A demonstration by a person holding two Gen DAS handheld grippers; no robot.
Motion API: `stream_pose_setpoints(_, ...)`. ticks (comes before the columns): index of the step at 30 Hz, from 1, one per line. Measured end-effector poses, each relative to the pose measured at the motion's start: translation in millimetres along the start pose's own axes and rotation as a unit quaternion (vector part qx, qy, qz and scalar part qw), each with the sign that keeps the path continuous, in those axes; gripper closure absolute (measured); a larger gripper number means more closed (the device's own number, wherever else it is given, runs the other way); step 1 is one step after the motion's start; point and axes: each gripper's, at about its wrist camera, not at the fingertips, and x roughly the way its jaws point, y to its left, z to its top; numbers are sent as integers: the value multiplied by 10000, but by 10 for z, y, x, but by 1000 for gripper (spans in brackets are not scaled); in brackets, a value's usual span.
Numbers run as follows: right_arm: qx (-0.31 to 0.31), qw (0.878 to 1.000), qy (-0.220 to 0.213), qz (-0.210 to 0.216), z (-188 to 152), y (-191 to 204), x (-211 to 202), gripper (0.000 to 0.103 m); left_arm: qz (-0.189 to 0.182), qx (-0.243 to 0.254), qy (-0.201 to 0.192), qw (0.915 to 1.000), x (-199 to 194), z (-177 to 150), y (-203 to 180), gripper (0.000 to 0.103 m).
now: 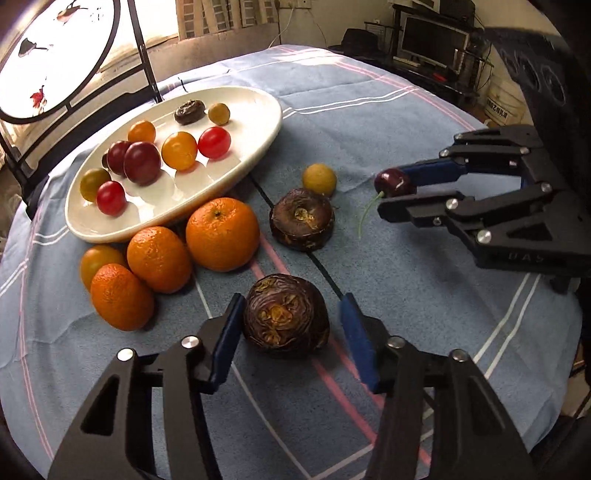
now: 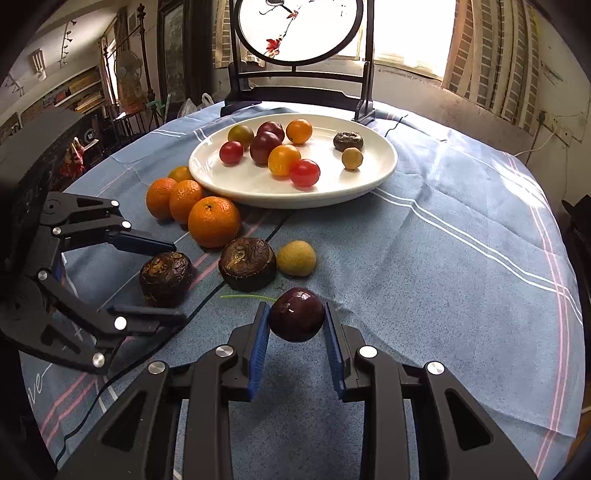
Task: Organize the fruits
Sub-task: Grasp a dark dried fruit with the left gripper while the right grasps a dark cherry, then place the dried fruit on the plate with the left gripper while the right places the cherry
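Note:
My left gripper (image 1: 291,301) stands open around a dark brown water chestnut (image 1: 286,319) on the blue cloth. One blue pad is against its left side and a small gap shows at the other pad. My right gripper (image 2: 295,308) is shut on a dark red cherry (image 2: 297,314) with a thin green stem; the left wrist view shows the right gripper (image 1: 391,188) holding the cherry (image 1: 393,182) at the right. A second water chestnut (image 1: 302,219) and a yellow longan (image 1: 319,180) lie between the grippers and the white plate (image 1: 271,125), which holds several small tomatoes and fruits.
Three oranges (image 1: 221,232) and a yellow tomato (image 1: 98,260) lie against the plate's near rim. A round painted screen on a dark stand (image 2: 299,29) rises behind the plate (image 2: 369,184). Bare cloth (image 2: 461,258) stretches to the right of the plate.

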Motion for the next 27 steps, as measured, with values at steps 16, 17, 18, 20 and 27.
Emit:
stream_pose_setpoints(16,-99,9998,100,-101,-58,67,57,74,329,-68,-154,9993,-94,-86,27,60)
stream_pose_setpoints(17,-68,9999,82,-49,-62,72,33,74,330,-72,-203,9992,-127,-97,27,60)
stream_pose_setpoints(18,-48,10000,40,-19,-67,77,4,74,333,-80,-244,9991,-163,-107,32,60)
stream_pose_setpoints(20,11,10000,-12,-3,-69,78,-41,74,396,-93,-324,9986,-240,-119,44,60)
stream_pose_setpoints(27,226,9994,-248,102,18,69,-188,74,786,-197,-584,9950,-457,-80,157,60)
